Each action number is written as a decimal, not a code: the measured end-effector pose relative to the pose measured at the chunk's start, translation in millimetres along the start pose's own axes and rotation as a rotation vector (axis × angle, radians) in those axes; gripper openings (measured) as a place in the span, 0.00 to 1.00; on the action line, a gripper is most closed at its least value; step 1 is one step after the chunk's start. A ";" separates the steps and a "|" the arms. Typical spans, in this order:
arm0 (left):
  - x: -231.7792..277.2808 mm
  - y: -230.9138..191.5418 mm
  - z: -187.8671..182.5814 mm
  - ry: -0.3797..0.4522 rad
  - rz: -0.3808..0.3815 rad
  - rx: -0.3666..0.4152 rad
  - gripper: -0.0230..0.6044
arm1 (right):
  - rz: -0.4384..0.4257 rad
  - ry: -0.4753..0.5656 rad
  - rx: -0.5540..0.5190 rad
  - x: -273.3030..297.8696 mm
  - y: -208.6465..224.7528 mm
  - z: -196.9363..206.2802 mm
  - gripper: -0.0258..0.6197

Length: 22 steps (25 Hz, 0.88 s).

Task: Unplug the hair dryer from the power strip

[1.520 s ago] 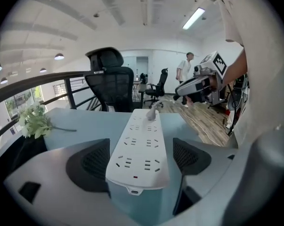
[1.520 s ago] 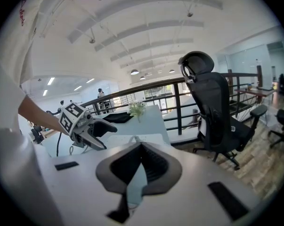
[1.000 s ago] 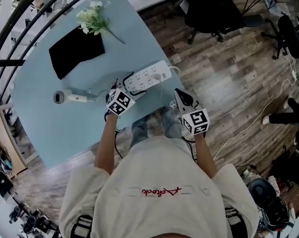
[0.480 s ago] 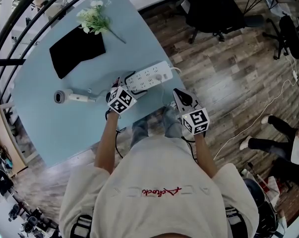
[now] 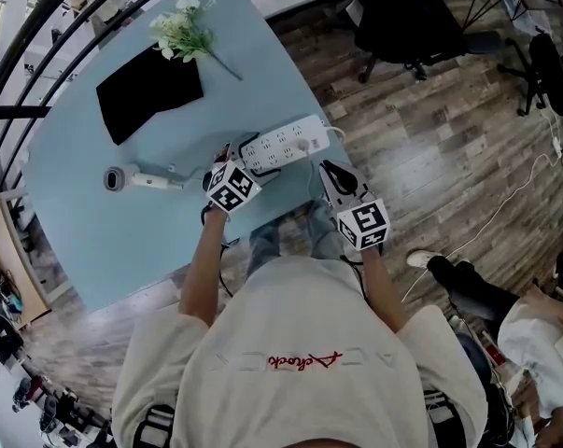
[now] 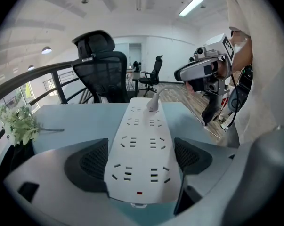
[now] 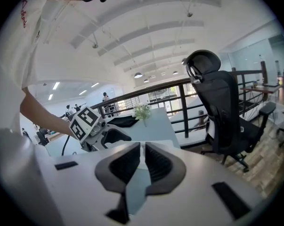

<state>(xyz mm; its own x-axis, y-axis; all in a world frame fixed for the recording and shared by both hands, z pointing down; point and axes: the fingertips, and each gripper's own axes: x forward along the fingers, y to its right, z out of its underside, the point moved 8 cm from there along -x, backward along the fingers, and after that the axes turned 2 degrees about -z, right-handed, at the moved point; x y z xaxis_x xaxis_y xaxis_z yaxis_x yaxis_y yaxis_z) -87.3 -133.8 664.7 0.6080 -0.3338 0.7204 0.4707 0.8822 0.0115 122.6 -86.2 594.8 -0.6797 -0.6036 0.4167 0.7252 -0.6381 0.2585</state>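
two tools, one in each hand. on the bench there's one white power strip, one hair dryer, one black cloth and one bunch of white flowers at the far end. the bench is pale blue, with a wood plank floor around it and a black office chair past the corner.

left tool is clamped on the near end of the power strip, pads against both long sides. right tool has its jaws together with nothing in them, by the bench edge, near the strip but not touching.

the hair dryer lies flat on the bench, left of the left tool and well apart from the strip.
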 end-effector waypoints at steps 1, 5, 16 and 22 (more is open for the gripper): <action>0.1 0.2 0.2 0.000 0.000 0.000 0.70 | -0.008 0.002 0.002 0.9 -1.4 0.4 0.07; -0.8 1.6 0.5 0.000 0.000 0.001 0.70 | -0.021 -0.018 -0.004 2.8 -5.6 5.1 0.36; -0.3 1.1 -0.1 0.002 -0.001 0.003 0.70 | -0.018 -0.079 -0.027 19.4 -8.2 18.0 0.39; 0.1 1.5 0.0 0.005 -0.001 0.007 0.70 | 0.009 -0.108 -0.025 35.2 -6.4 25.1 0.39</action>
<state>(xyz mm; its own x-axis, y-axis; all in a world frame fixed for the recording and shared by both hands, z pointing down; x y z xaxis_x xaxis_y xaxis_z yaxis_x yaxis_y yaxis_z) -86.6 -132.5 664.7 0.6104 -0.3365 0.7170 0.4672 0.8840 0.0171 96.8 -91.4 629.8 -0.6565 -0.5552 0.5107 0.7272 -0.6457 0.2329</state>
